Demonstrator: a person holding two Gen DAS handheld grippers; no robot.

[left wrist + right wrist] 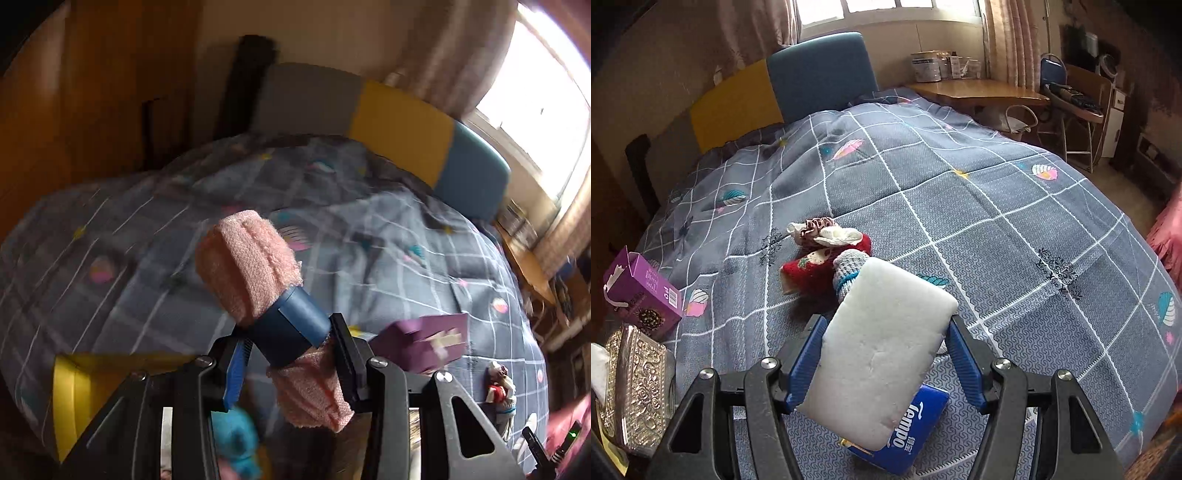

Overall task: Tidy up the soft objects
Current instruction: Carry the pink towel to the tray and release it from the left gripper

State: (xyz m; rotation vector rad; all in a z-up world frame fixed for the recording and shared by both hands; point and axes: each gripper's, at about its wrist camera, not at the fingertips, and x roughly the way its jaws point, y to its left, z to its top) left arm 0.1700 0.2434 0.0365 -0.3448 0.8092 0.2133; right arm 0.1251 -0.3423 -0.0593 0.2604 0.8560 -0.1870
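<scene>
We see a rolled pink towel [255,266], fuzzy and looped in texture, bound at its waist by a smooth dark blue paper band [291,325]. The left gripper [288,360] clamps it at that band, its ribbed blue pad [233,373] on one side and black finger on the other, jaws narrowed to the roll's width. The roll tilts up and to the left above the bed, both ends sticking out past the fingers. Behind it lies the grey quilt [406,236], soft cotton with a white grid and small shell prints (this view is blurred). A purple cardboard box [424,343] sits just right of the gripper, and something turquoise and plush [236,446] shows below, too blurred to name.

The right gripper [886,360] holds a white foam sponge [879,354], a rounded rectangular slab with a finely pitted face, tilted. Its jaws stand fairly wide, the left blue pad [805,365] pressed to the sponge's edge, the right pad [964,365] at or just off its other edge. Under the sponge lies a glossy blue Tempo tissue pack [912,432]. Beyond, on the quilt, rest a red knitted piece [820,269] with a ruffled scrunchie [820,225], and a grey knit item [849,269]. An embossed silver tissue box [635,384] stands at the left.
</scene>
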